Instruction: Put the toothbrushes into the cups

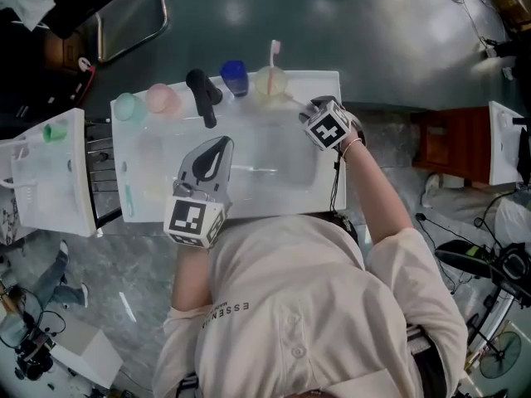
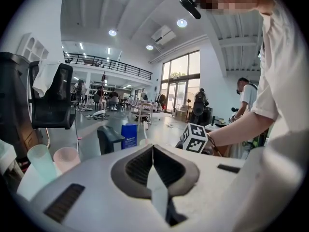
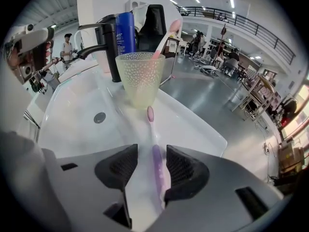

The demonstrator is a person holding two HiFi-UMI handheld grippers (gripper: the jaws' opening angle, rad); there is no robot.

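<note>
A clear yellowish cup [image 3: 141, 76] stands on the back rim of the white sink [image 3: 193, 124] with a pink toothbrush [image 3: 164, 40] leaning in it. A purple toothbrush [image 3: 154, 144] lies flat on the rim just in front of that cup. My right gripper [image 3: 151, 149] is open, its jaws on either side of the purple brush's handle. A green cup [image 1: 124, 106] and a pink cup [image 1: 162, 98] stand at the sink's back left. A teal toothbrush [image 1: 128, 199] lies on the left rim. My left gripper [image 1: 222, 145] hovers over the basin, shut with nothing in it.
A black faucet [image 1: 202, 94] and a blue bottle [image 1: 234, 77] stand between the cups on the back rim. A second white sink [image 1: 50, 172] with a green cup sits to the left. A brown stool [image 1: 448, 143] stands to the right.
</note>
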